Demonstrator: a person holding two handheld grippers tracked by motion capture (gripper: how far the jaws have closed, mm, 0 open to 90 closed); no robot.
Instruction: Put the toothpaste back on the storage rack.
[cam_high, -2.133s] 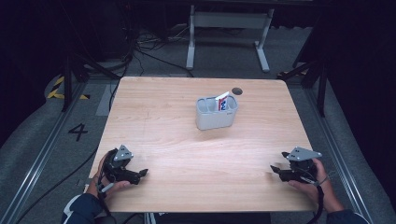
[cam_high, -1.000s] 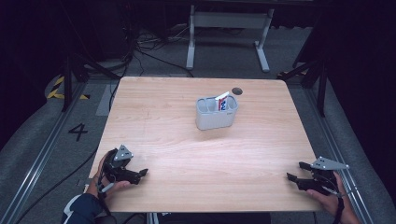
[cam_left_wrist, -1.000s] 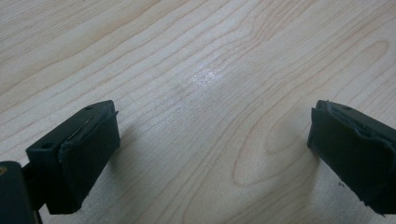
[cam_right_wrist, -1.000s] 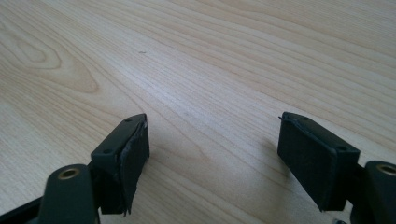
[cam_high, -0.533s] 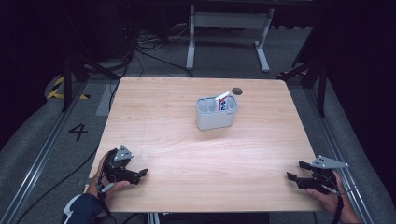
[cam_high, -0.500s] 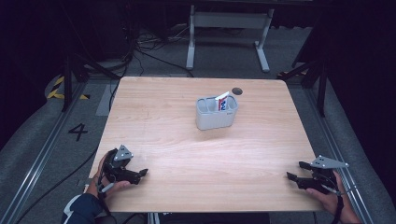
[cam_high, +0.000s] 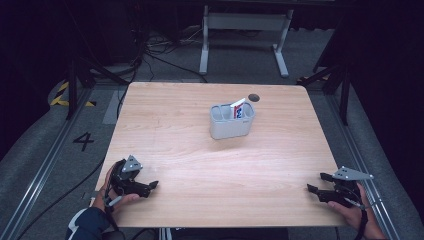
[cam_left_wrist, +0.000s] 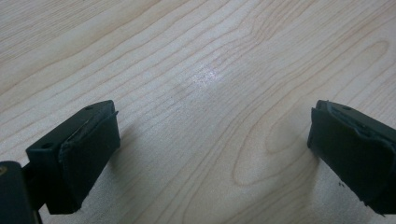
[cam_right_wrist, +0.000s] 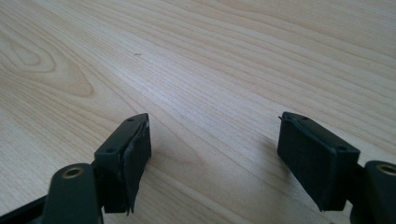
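The grey holder (cam_high: 231, 121) stands upright on the table (cam_high: 190, 130), a little toward twelve o'clock from its middle, its long axis running from nine to three o'clock. A white, red and blue packet (cam_high: 238, 108) sticks up from its three o'clock half, its top tilted toward one o'clock. Well apart from it, the left claw (cam_high: 150, 186) rests at the seven o'clock corner, jaws spread wide over bare wood, gripping nothing. The right claw (cam_high: 317, 184) sits at the five o'clock corner, likewise wide apart and empty.

One table (cam_high: 190, 150), one bin (cam_high: 227, 127), two grippers (cam_high: 155, 185) (cam_high: 314, 184).
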